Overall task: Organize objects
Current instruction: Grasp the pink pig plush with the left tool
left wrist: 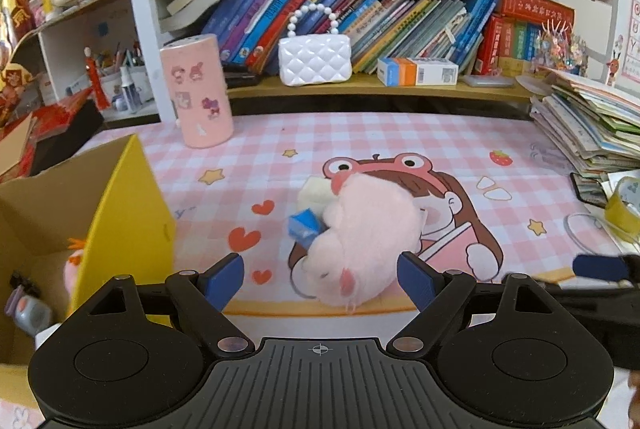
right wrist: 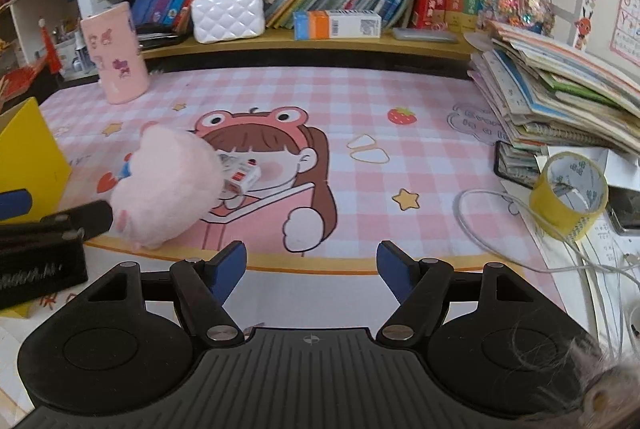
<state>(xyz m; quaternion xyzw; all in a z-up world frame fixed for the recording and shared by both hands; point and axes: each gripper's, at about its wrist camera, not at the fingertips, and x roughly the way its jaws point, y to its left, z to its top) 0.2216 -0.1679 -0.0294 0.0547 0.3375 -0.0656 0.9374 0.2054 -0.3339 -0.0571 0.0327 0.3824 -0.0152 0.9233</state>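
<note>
A pink plush toy [left wrist: 368, 233] lies on the pink checked desk mat [left wrist: 400, 137], with a small blue box [left wrist: 306, 229] and a pale block [left wrist: 314, 195] against its far side. My left gripper [left wrist: 320, 279] is open, its blue pads either side of the plush's near end, not closed on it. In the right wrist view the plush [right wrist: 168, 185] lies at the left with a small red and white box [right wrist: 240, 179] beside it. My right gripper [right wrist: 312, 267] is open and empty over the mat's front edge. An open yellow cardboard box [left wrist: 124, 213] stands at the left and holds toys.
A pink sticker-covered canister [left wrist: 198, 91] stands at the mat's back left. A white quilted purse [left wrist: 314, 59] sits on the book shelf. A stack of books [right wrist: 560, 89], a yellow tape roll [right wrist: 568, 195] and white cables [right wrist: 500, 225] lie at the right.
</note>
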